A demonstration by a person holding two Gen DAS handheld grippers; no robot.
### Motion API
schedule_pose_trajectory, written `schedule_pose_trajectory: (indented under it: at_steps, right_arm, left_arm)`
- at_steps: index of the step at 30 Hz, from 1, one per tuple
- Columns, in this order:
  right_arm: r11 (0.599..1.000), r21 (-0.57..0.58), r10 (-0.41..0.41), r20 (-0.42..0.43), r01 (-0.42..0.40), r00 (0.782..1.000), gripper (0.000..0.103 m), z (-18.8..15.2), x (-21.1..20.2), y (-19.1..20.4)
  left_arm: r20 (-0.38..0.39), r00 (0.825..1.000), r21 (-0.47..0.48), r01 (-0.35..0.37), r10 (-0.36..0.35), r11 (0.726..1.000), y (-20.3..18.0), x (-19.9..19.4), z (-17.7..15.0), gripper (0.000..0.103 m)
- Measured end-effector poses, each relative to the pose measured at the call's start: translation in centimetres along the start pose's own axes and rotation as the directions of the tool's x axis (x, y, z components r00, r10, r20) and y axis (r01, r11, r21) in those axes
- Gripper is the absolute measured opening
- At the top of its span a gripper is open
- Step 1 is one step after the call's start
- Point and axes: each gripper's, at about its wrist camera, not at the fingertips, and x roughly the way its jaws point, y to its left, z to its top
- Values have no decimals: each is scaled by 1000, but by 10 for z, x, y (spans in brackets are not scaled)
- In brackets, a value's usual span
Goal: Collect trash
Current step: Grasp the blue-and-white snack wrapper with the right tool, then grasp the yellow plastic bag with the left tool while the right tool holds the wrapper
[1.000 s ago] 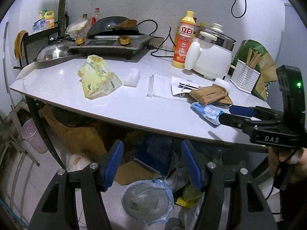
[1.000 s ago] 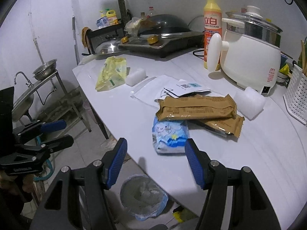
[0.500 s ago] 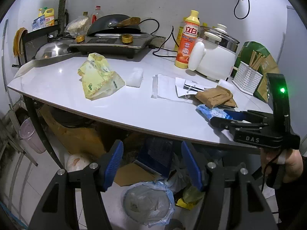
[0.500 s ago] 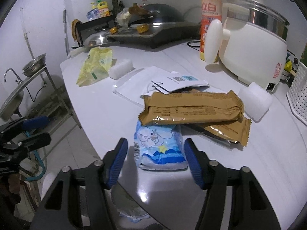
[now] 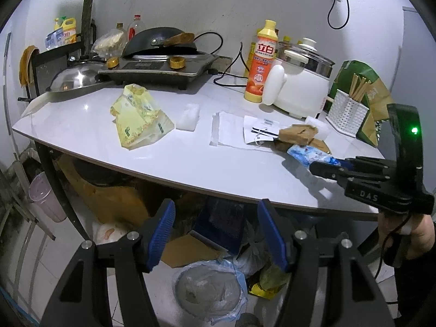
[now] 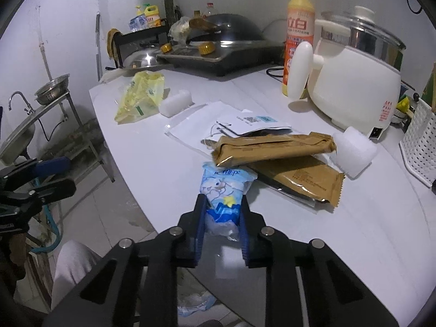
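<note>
My right gripper [image 6: 221, 209] is shut on the near end of a blue cartoon-print wrapper [image 6: 224, 188] lying at the white table's front edge; it also shows in the left wrist view [image 5: 308, 154]. Two brown wrappers [image 6: 272, 147] lie stacked just behind it, one overlapping its far end. A yellow plastic bag [image 6: 141, 95] lies further left; it shows in the left wrist view [image 5: 137, 117]. My left gripper [image 5: 215, 231] is open and empty, below the table edge, above a bin lined with a blue bag [image 5: 209, 288] on the floor.
White papers [image 6: 218, 125], two white foam blocks [image 6: 353, 152], a white cooker [image 6: 354, 73], an orange bottle [image 6: 298, 27], a stove with a wok [image 6: 218, 46] and a white basket [image 6: 421, 141] stand on the table. Cardboard and bags [image 5: 114, 199] lie under it.
My right gripper moved forward over the table edge and closed on the blue wrapper. The left gripper stayed open and barely moved.
</note>
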Motion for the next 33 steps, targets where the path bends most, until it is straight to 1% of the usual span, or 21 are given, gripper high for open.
schedule_pose_trajectory:
  at_steps: [5,11,17,22,27,33]
  right_arm:
    - [1000,-8,8,35,-8,999,19,0,-19,3]
    - [1000,0,4,55,-4,998,19,-1,-34,-1]
    - [1000,4,-3,85,3,996,19,1,-49,-7]
    - [1000,22,-6,120,3,993,19,10,-57,-17]
    - [1000,23,-18,141,15,990,19,23,-54,-24]
    - [999,31,-34,133,31,990,19,34,-33,-33]
  left_arm:
    - [2,1000,9,-1,1,1000,-5,-4,0,63]
    - [10,1000,13,-10,10,1000,-7,-5,3,63]
    - [25,999,11,-32,32,999,0,-1,17,63]
    - [43,998,15,-53,52,998,9,6,32,64]
    - [50,995,11,-84,83,996,27,24,49,64]
    - [43,992,-6,-115,116,993,53,53,65,64]
